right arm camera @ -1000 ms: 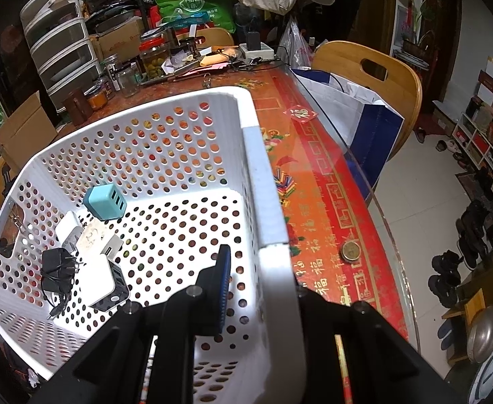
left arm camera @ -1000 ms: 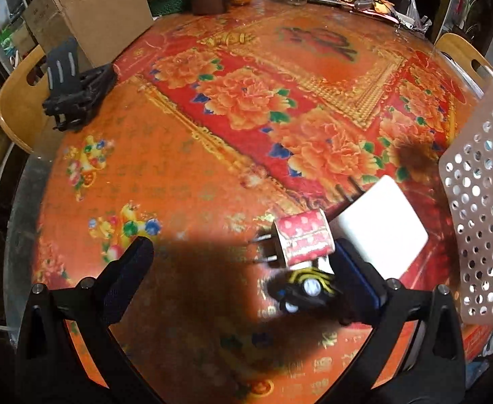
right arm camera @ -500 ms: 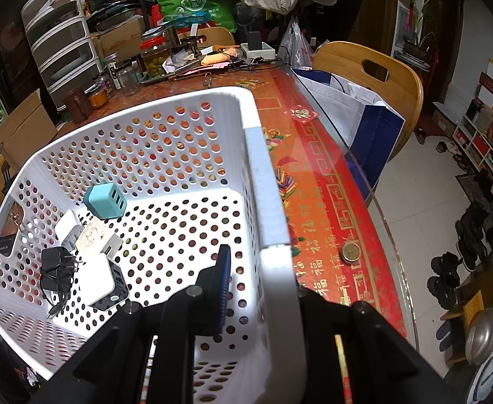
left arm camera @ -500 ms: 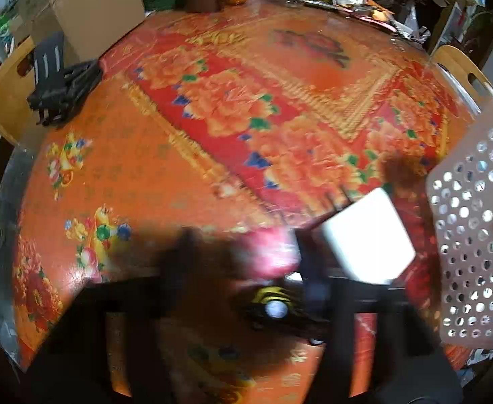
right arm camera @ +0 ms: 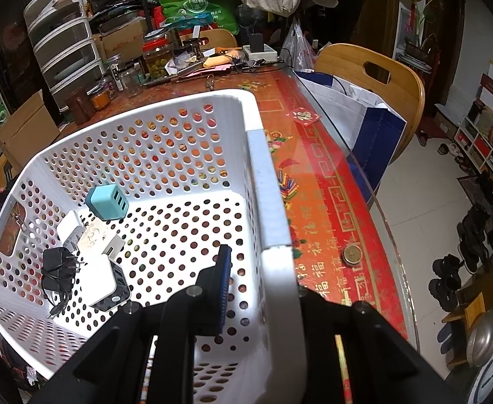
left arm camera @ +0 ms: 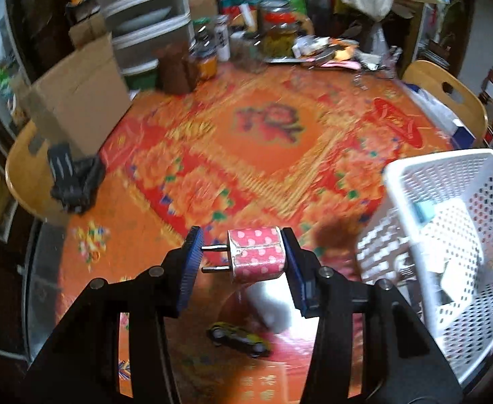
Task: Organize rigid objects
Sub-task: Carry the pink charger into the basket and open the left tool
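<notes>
Beneath the plug (left arm camera: 256, 254) (blurred): white block (left arm camera: 273, 306)

Basket (left arm camera: 448, 235) right of toy car (left arm camera: 238, 335)

- worktop (right arm camera: 317, 181) under an orange-red floral cloth
- wooden chair (right arm camera: 374, 74) at its far side
- pale tiled floor (right arm camera: 415, 222)
- plastic drawer tower (right arm camera: 61, 50) behind
</notes>
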The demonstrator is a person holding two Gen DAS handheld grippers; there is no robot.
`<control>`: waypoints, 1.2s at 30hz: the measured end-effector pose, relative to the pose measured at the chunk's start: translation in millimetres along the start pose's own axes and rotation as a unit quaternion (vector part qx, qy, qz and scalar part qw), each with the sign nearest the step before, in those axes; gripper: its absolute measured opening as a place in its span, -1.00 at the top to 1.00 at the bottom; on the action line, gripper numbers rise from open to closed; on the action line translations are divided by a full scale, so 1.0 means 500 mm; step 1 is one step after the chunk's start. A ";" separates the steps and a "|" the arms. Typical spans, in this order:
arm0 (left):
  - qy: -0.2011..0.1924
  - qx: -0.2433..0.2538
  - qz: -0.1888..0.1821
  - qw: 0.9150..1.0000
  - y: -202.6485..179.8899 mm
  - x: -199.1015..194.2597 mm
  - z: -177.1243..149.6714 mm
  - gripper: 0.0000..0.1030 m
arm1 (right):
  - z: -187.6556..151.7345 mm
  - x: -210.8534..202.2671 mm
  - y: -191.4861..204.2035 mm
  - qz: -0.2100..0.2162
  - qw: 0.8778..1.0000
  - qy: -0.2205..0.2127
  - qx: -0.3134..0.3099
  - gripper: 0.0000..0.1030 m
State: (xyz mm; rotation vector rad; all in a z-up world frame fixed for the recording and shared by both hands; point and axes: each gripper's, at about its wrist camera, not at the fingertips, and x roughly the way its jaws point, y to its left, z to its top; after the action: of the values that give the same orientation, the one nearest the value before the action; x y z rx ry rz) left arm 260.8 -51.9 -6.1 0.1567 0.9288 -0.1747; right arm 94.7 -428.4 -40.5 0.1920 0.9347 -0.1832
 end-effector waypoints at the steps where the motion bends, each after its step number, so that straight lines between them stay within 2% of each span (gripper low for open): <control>1: -0.002 0.005 -0.004 1.000 -0.011 -0.009 0.007 0.15 | 0.000 0.000 -0.001 0.000 1.000 0.000 0.000 0.65; 17: -0.018 0.075 -0.032 0.996 -0.196 -0.088 0.050 0.15 | 0.001 -0.003 0.000 0.002 1.000 -0.003 0.000 0.65; 27: 0.006 0.132 -0.051 0.990 -0.326 -0.061 0.014 0.15 | 0.001 -0.004 0.000 0.003 1.000 -0.004 0.000 0.65; 36: 0.042 0.206 -0.059 0.976 -0.450 -0.017 -0.041 0.15 | -0.001 -0.004 0.002 0.004 1.000 -0.003 0.001 0.65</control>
State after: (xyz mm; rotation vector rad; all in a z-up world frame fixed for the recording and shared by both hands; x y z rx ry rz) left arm 191.1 -266.0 -24.3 0.4957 0.9788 -0.4736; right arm 93.2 -427.1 -39.0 0.1959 0.9287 -0.1778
